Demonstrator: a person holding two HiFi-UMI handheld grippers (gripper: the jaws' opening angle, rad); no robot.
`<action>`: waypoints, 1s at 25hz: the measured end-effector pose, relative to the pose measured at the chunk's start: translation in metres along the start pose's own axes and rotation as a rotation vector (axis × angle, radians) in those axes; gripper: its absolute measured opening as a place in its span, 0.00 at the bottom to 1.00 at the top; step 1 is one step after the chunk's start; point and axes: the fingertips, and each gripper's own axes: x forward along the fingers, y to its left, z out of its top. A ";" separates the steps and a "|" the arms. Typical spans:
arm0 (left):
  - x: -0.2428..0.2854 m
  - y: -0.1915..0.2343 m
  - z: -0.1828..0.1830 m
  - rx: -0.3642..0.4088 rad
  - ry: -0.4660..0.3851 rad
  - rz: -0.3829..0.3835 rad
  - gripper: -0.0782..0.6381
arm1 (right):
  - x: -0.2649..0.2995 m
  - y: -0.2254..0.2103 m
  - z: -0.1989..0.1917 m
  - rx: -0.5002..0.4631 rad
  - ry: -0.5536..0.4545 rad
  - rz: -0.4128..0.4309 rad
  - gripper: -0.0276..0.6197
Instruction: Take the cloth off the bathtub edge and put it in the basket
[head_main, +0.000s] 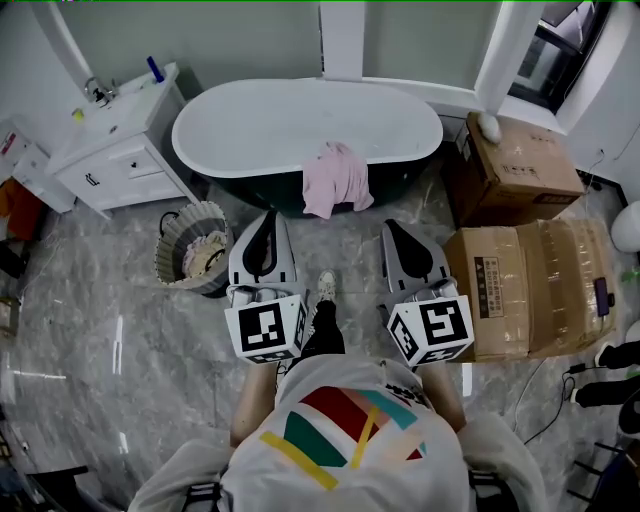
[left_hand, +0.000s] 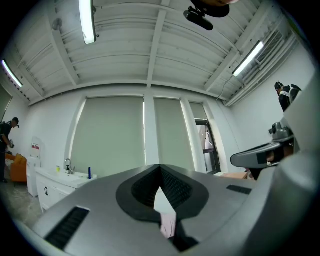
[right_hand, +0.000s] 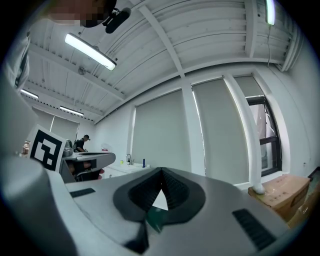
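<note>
A pink cloth (head_main: 337, 178) hangs over the front edge of the white bathtub (head_main: 250, 125) at the top middle of the head view. The round woven basket (head_main: 177, 247) stands on the floor, left of my left gripper (head_main: 269, 215), and has pale fabric in it. Both grippers are held side by side short of the tub and point toward it. My left gripper (left_hand: 160, 167) is shut and empty; a strip of the pink cloth (left_hand: 168, 226) shows through the gap below its tips. My right gripper (head_main: 389, 226) (right_hand: 161, 172) is likewise shut with nothing in it.
A white vanity cabinet (head_main: 110, 145) with a tap stands at the left of the tub. Cardboard boxes (head_main: 525, 290) (head_main: 515, 155) are stacked at the right. The person's shoe (head_main: 326, 285) rests on the grey marble floor between the grippers. Cables lie at the lower right.
</note>
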 end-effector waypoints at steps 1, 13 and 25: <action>0.005 0.001 0.000 -0.002 -0.003 -0.002 0.13 | 0.005 -0.002 0.001 -0.005 -0.002 -0.003 0.06; 0.085 0.024 -0.030 -0.017 0.032 -0.019 0.13 | 0.090 -0.033 -0.012 -0.007 0.036 -0.008 0.06; 0.255 0.078 -0.051 -0.033 0.070 -0.032 0.13 | 0.260 -0.087 0.002 -0.015 0.074 -0.001 0.06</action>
